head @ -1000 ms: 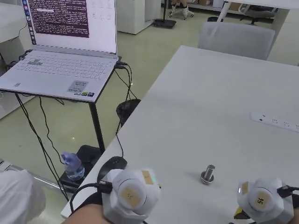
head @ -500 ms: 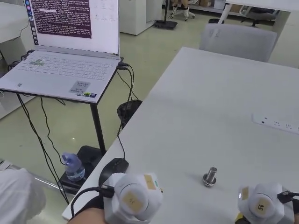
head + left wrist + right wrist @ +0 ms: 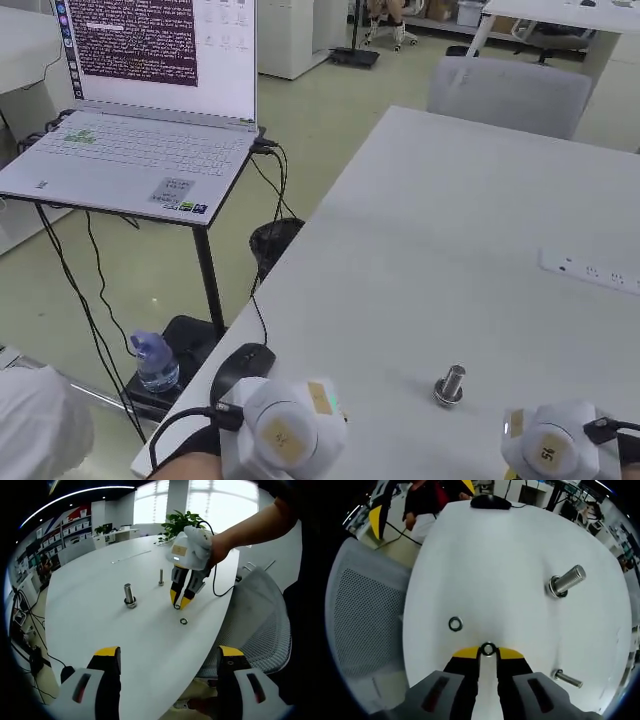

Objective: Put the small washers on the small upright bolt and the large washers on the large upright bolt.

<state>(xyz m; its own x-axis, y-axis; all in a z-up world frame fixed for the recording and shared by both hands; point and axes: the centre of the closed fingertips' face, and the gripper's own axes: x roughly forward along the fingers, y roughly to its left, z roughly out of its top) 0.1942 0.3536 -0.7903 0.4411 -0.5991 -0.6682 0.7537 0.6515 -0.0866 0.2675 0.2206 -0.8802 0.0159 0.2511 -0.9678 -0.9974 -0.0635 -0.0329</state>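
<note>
My right claw (image 3: 488, 653), tipped down onto the bench (image 3: 495, 555), pinches a washer (image 3: 488, 648), a second washer (image 3: 455, 624) lies near at ten o'clock, the large bolt (image 3: 566, 581) stands farther at two o'clock, and my left claw (image 3: 168, 655) hangs wide open.

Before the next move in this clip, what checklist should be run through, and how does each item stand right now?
1. Is the right gripper shut on a washer? Ok.
2. Is the size of that washer, small or large, known? Cannot tell.
3. Is the small bolt upright with nothing on it? Ok.
4. Is the large bolt upright? Ok.
5. Is the left gripper open and holding nothing? Ok.
6. Is the second washer flat on the table and apart from both bolts? Ok.
</note>
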